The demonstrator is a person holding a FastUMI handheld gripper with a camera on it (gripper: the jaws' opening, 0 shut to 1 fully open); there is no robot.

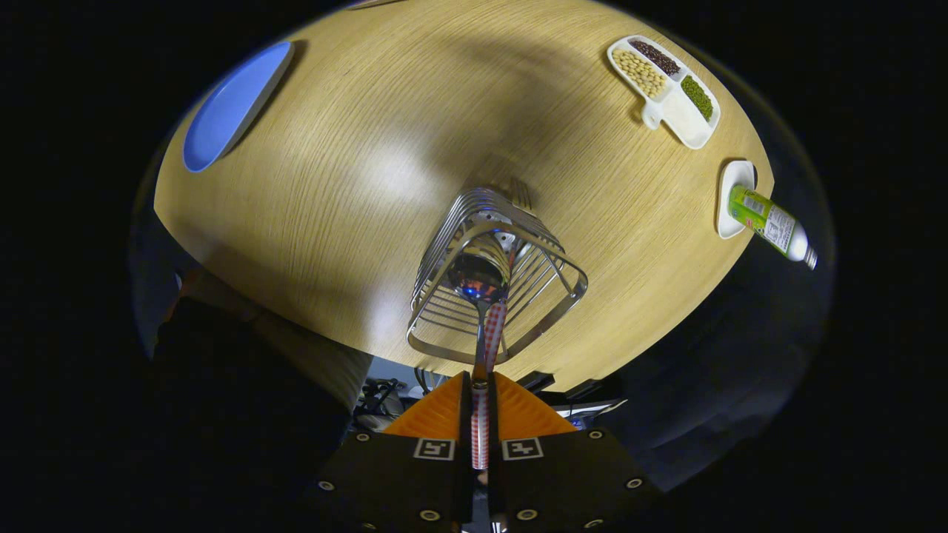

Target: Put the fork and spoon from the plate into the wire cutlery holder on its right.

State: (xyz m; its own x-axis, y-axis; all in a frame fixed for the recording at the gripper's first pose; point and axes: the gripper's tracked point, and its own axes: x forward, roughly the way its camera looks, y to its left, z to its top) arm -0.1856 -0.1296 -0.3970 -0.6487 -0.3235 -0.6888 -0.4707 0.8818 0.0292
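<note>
I look straight down on a round wooden table point(355, 222). My gripper point(480, 381) is shut on the red-checked handle of the spoon point(478, 277). The spoon hangs bowl-down, its shiny bowl inside the top opening of the wire cutlery holder point(437, 252), which stands just beyond the fingers. A second red-checked handle point(495, 326) pokes up out of the holder beside the spoon's neck; its head is hidden, so I cannot tell whether it is the fork. The blue plate point(233, 104) lies far off to the left of the holder, with nothing on the part I see.
A white divided dish point(685, 118) with beans and grains sits at the far right of the table. A green-labelled bottle point(770, 226) stands on a small white saucer point(733, 185) near the right edge. A dark sleeve point(244, 355) and cables point(378, 392) lie below the table's near edge.
</note>
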